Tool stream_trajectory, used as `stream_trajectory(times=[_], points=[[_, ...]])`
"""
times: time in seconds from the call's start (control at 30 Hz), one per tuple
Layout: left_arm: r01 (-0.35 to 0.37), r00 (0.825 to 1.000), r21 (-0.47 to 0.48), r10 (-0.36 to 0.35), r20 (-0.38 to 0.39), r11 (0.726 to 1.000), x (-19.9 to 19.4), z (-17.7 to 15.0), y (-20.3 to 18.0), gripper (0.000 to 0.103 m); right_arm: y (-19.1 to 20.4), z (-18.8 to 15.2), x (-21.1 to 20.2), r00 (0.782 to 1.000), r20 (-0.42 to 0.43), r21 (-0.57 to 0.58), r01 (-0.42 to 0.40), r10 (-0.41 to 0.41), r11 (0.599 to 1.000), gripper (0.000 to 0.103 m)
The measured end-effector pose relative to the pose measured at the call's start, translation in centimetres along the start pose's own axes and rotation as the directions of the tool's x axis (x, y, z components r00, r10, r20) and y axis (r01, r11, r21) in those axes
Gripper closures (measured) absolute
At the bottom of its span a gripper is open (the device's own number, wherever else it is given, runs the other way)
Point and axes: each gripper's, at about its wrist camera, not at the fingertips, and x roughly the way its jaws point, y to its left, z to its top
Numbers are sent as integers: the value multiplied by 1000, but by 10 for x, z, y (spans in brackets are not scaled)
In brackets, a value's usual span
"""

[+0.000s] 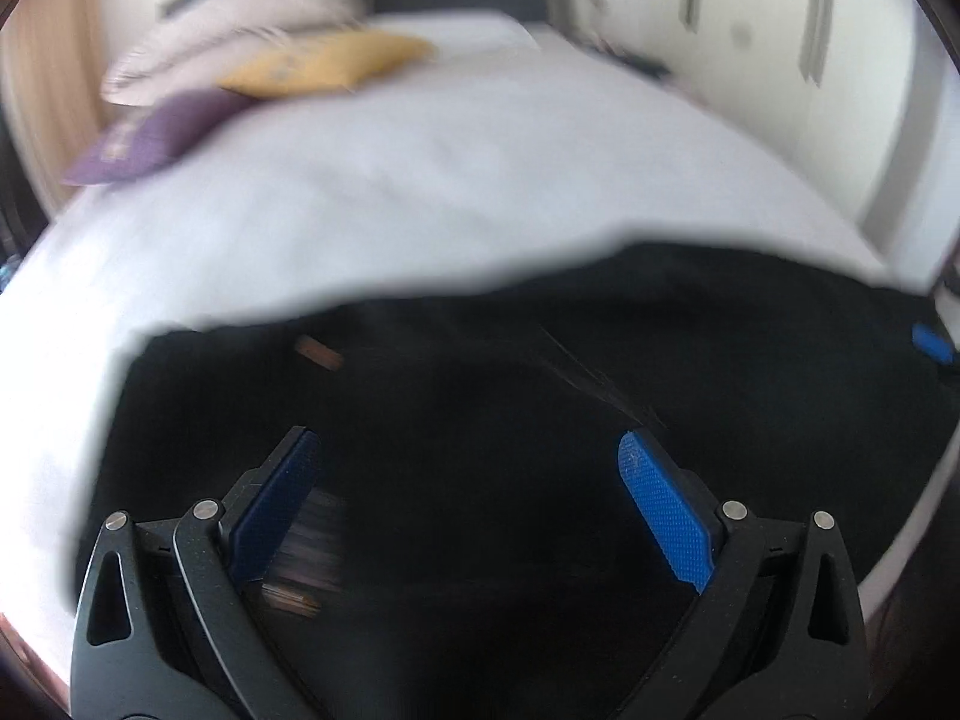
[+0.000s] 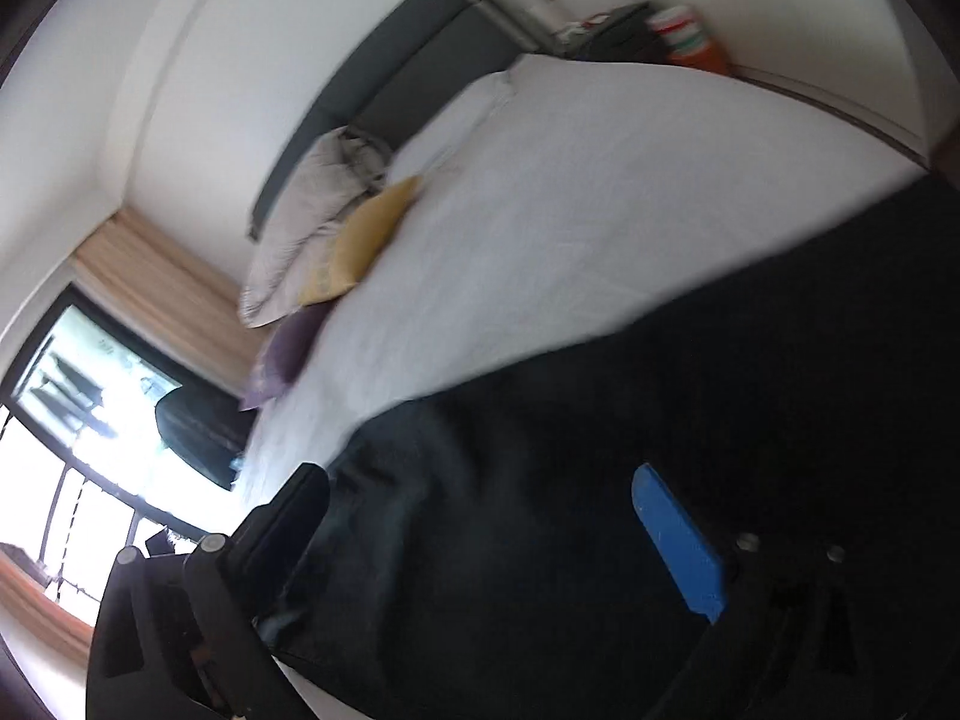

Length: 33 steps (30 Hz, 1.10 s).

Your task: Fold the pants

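On bed (image 1: pixel 420 192), black pants (image 1: pixel 540 390); both tongs (image 1: pixel 468 468) (image 2: pixel 480 510) spread wide. Window (image 2: pixel 72 420) only in right view.

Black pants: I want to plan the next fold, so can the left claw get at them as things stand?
Probably yes. The left claw is open right over the black pants on the white bed, with nothing between them.

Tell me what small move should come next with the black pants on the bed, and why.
Probably lower the left gripper and close it on the black pants. Its fingers stand spread with dark cloth beneath and nothing visibly pinched. The right gripper is open too, so neither holds an edge to fold over the white bed. Blur hides the exact edge.
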Motion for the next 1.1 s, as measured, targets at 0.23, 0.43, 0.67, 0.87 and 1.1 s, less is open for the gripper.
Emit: stream_trajectory(times=[0.23, 0.43, 0.67, 0.87, 1.1], points=[[-30, 1000, -68, 30, 0, 997, -14, -9, -7, 1, -94, 5, -121, 958, 151, 285, 196, -245, 938, 25], [43, 998, -42, -41, 47, 998, -61, -16, -38, 1, -111, -31, -187, 966, 165, 491, 93, -197, 866, 6], [151, 988, 11, -151, 34, 988, -75, -31, -91, 1, -143, -55, -168, 988, 85, 639, 46, -129, 768, 13], [166, 986, -16, -165, 22, 986, -89, -51, -102, 1, -152, -47, -144, 983, 167, 651, -50, -79, 757, 13], [178, 984, -39, -177, 23, 983, -91, -51, -99, 1, -154, -44, -132, 970, 241, 642, -156, -4, 751, 16]])
